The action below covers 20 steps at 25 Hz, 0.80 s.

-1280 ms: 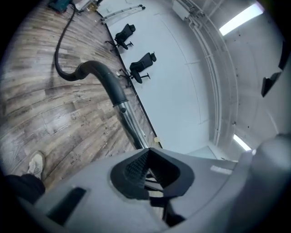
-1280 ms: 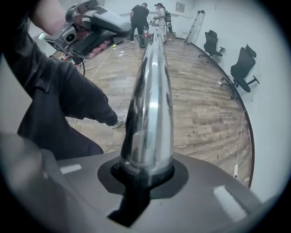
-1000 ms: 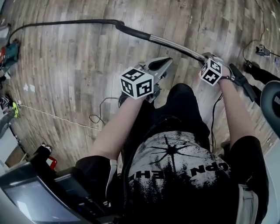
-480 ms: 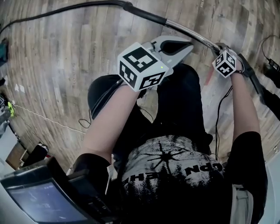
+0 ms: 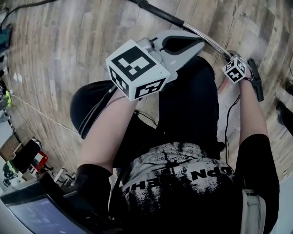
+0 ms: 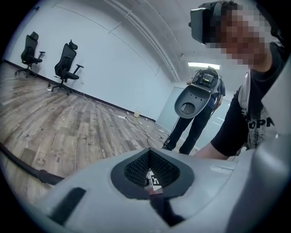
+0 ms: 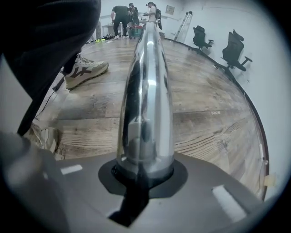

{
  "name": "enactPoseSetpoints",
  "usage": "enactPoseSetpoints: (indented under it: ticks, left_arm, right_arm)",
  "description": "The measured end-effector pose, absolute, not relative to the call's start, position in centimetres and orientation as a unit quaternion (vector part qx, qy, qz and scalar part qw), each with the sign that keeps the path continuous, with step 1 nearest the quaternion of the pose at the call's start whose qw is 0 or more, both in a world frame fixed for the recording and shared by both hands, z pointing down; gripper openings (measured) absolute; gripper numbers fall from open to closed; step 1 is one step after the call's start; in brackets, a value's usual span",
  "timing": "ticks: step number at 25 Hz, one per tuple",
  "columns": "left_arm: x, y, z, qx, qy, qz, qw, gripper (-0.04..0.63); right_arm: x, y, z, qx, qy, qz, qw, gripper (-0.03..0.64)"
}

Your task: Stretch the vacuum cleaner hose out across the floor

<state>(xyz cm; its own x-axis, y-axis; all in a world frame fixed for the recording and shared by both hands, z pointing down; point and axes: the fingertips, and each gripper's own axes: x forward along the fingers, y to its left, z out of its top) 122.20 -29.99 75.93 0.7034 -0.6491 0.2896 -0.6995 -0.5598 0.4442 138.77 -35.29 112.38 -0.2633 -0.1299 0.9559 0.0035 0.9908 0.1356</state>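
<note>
Right gripper, jaws just closing, clamps one metal wand (left gripper closed, empty).

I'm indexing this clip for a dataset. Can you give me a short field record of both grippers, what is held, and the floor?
left gripper: shut, nothing between the jaws
right gripper: jaws have just been closing, clamped on the chrome wand tube
black hose end: joins the tube's far end
floor: wood-look planks
</note>
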Motion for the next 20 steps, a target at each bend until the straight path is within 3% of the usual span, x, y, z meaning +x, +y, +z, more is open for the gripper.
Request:
enactPoseSetpoints:
  ticks: [17, 20]
  left_arm:
    - [124.2, -28.4, 80.2, 0.876, -0.388, 0.137, 0.252, 0.002]
    - [124.1, -28.5, 80.0, 0.876, -0.388, 0.136, 0.253, 0.002]
  right_arm:
    - [140.8, -33.4, 117.0, 0.015, -0.775, -0.016, 0.631, 0.057]
    - [140.8, -32.2, 117.6, -0.010, -0.767, 0.012, 0.642, 0.082]
